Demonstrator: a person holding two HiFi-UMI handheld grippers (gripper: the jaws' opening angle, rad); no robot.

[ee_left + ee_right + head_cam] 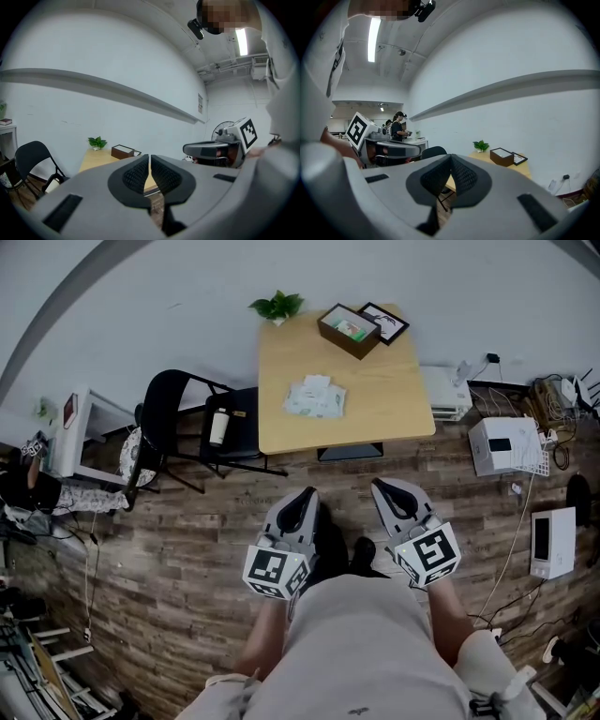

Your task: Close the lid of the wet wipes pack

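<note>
Though shut, two hand-held grippers

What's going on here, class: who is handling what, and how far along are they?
A person stands on the floor, back from the table, with a tool in each hand. The left tool and the right tool are both shut and empty, pointing toward the table. The wipes pack lies on the table, untouched and well out of reach. Its lid is too small to judge.

Table smooth pale wood; floor wood-grain planks; wet wipes pack soft plastic.
</note>
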